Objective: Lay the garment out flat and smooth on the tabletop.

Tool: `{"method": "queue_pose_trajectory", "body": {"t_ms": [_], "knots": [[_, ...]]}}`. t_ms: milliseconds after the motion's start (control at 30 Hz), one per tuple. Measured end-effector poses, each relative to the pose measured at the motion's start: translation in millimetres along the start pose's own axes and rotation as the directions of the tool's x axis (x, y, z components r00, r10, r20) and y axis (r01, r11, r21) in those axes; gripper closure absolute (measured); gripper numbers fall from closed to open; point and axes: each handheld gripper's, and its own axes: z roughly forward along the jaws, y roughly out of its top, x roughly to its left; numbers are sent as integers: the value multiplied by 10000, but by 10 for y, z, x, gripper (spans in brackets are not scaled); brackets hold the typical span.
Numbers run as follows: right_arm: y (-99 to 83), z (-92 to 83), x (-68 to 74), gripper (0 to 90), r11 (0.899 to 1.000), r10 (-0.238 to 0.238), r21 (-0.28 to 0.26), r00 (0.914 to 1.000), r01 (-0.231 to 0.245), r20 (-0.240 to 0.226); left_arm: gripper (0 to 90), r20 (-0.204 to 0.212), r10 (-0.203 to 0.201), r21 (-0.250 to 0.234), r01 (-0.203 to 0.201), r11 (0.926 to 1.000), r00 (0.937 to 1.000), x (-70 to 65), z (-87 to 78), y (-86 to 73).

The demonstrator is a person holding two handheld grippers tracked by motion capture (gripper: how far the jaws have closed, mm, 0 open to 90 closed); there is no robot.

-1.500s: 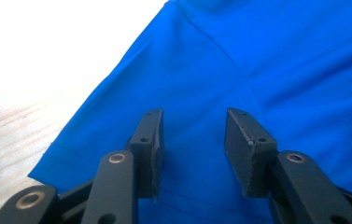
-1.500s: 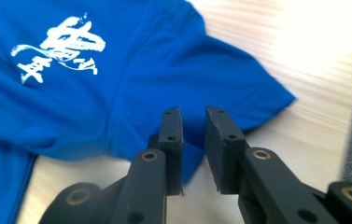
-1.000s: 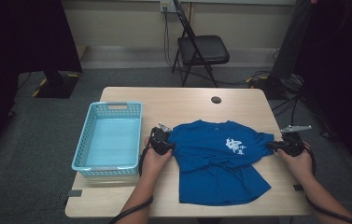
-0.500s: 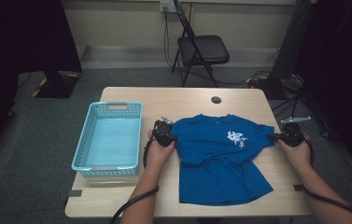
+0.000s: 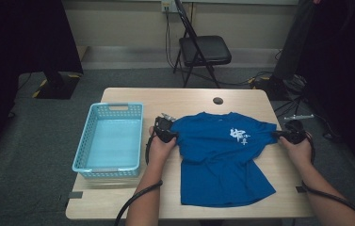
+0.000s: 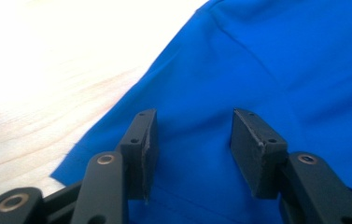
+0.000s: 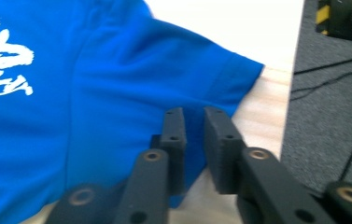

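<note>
A blue T-shirt (image 5: 222, 160) with a white print lies flat on the wooden table (image 5: 133, 197), collar toward the far edge. My left gripper (image 5: 169, 133) is at its left sleeve. In the left gripper view the gripper (image 6: 192, 135) has wide-apart jaws that have just been opening, with the shirt (image 6: 281, 60) lying loose between them. My right gripper (image 5: 282, 135) is at the right sleeve. In the right gripper view the gripper (image 7: 194, 135) shows a narrow gap that has just widened. The sleeve hem of the shirt (image 7: 94, 84) runs between the pads, which do not press on it.
A light blue plastic basket (image 5: 109, 107) stands on the left part of the table, beside my left hand. A dark round cable hole (image 5: 218, 100) sits near the far edge. A black folding chair (image 5: 203, 49) stands on the carpet beyond the table.
Both hands have moved a little toward the far side of the table, and the shirt's sleeves and shoulders went with them. The shirt now lies more spread out.
</note>
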Motion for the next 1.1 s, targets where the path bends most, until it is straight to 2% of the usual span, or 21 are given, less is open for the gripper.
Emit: {"method": "queue_pose_trajectory", "body": {"t_ms": [33, 100, 133, 200, 267, 300, 333, 367, 433, 533, 600, 700, 800, 1100], "knots": [[32, -11, 13, 750, 10000, 54, -33, 9999, -54, 120, 515, 3, 12, 30, -12, 10000, 10000, -1, -16, 12], [42, -40, 36, 746, 9998, 26, -181, 10000, -26, 30, 512, 101, 79, -144, -77, 9999, 9999, -11, -77, 27], [59, -117, 118, 731, 9988, -201, -456, 9995, 190, -241, 508, 185, 149, -237, -145, 9996, 9997, -31, -141, 31], [65, -146, 158, 728, 9979, -341, -556, 9988, 320, -362, 508, 270, 209, -227, -203, 9995, 9994, -47, -178, 30], [66, -243, 301, 714, 9951, -719, -737, 9938, 658, -844, 508, 486, 324, -395, -305, 9988, 9983, -98, -279, 7], [57, -285, 371, 705, 9937, -893, -778, 9897, 809, -1119, 508, 684, 339, -477, -307, 9984, 9971, -129, -325, -15], [21, -357, 520, 703, 9905, -1272, -738, 9780, 1164, -1655, 508, 991, 413, -528, -362, 9980, 9942, -195, -400, -66], [21, -357, 520, 703, 9905, -1272, -738, 9780, 1164, -1655, 507, 991, 413, -528, -362, 9980, 9942, -195, -400, -66], [-35, -416, 669, 699, 9843, -1717, -736, 9655, 1602, -1959, 506, 1341, 675, -522, -609, 9968, 9887, -290, -475, -142], [-131, -471, 842, 700, 9768, -2122, -782, 9498, 1993, -2298, 506, 1660, 866, -496, -794, 9956, 9823, -400, -548, -241], [-226, -488, 924, 697, 9771, -2122, -721, 9411, 2001, -2632, 505, 1963, 893, -579, -794, 9952, 9765, -484, -608, -327], [-342, -523, 990, 688, 9769, -2138, -607, 9303, 2051, -2979, 504, 2145, 997, -611, -885, 9942, 9716, -551, -658, -412], [-486, -557, 1051, 666, 9733, -2267, -374, 9215, 2267, -3154, 504, 2169, 1197, -507, -1113, 9925, 9688, -613, -674, -475], [-661, -532, 1130, 645, 9639, -2590, -180, 9202, 2655, -2937, 496, 1844, 1623, -387, -1578, 9867, 9694, -696, -652, -561]]}}
